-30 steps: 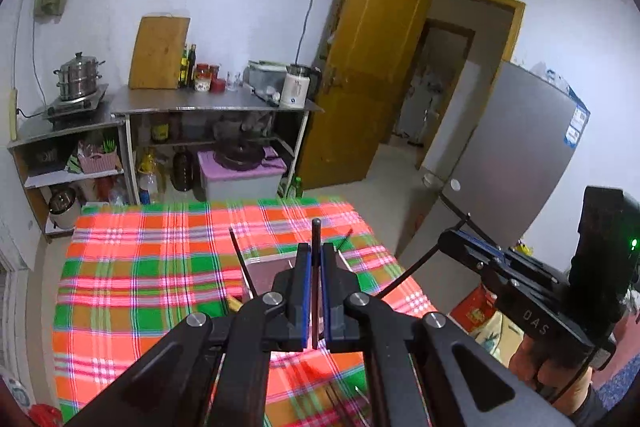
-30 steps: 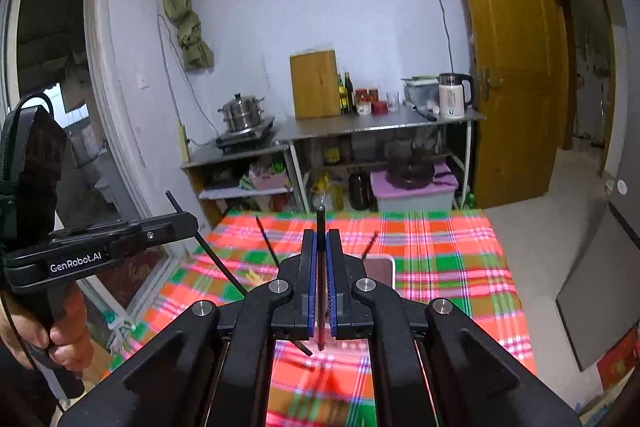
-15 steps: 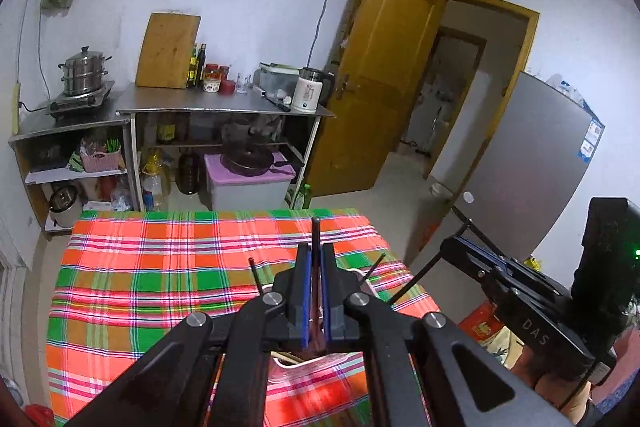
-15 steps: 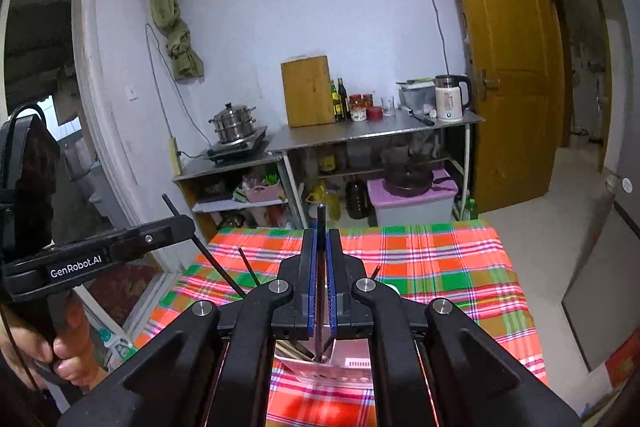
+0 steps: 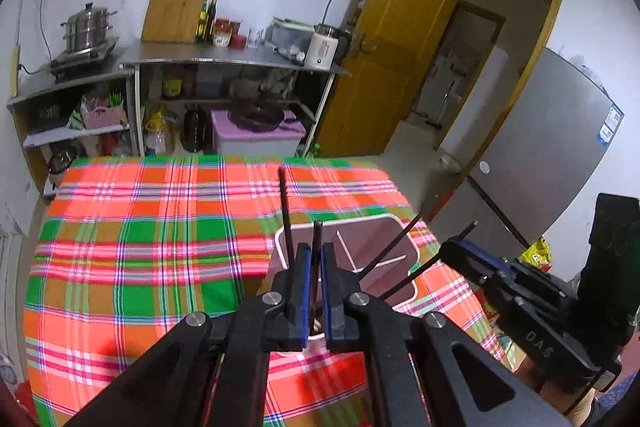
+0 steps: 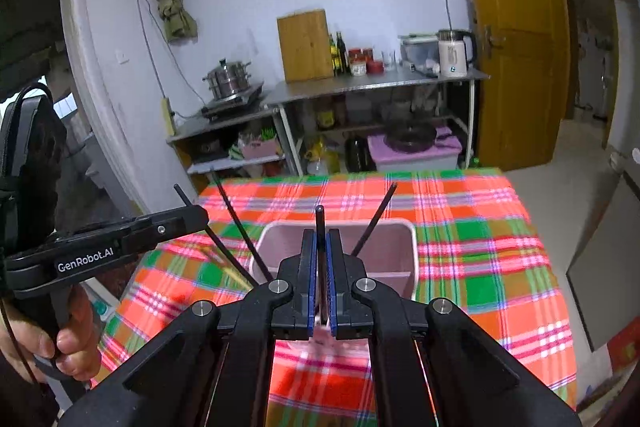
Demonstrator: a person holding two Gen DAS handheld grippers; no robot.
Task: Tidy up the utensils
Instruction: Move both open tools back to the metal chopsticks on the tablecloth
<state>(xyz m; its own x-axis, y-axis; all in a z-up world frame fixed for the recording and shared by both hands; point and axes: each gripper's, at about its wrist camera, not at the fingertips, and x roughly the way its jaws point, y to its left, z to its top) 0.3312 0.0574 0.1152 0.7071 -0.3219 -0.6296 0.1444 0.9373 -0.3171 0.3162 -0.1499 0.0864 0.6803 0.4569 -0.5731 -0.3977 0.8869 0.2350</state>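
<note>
A pink divided utensil holder point(image 5: 402, 225) stands on the plaid tablecloth, with black chopsticks point(image 5: 285, 203) leaning out of it. My left gripper point(image 5: 314, 257) is shut on a black chopstick point(image 5: 318, 233) that points up over the holder's near rim. In the right wrist view my right gripper point(image 6: 320, 247) is shut on another black chopstick point(image 6: 319, 223), just before the holder point(image 6: 394, 227). Each view shows the other gripper at its side: the right gripper point(image 5: 450, 247) and the left gripper point(image 6: 198, 215), with a hand point(image 6: 76, 343) around its handle.
The red, green and orange plaid table point(image 5: 140, 227) stretches left of the holder. Behind it stand a steel counter point(image 5: 224, 55) with a kettle and cutting board, shelves with a pot, a yellow door point(image 5: 392, 39) and a grey fridge point(image 5: 552, 155).
Both grippers have come down toward the pink holder, each keeping its chopstick. The holder now fills more of both views.
</note>
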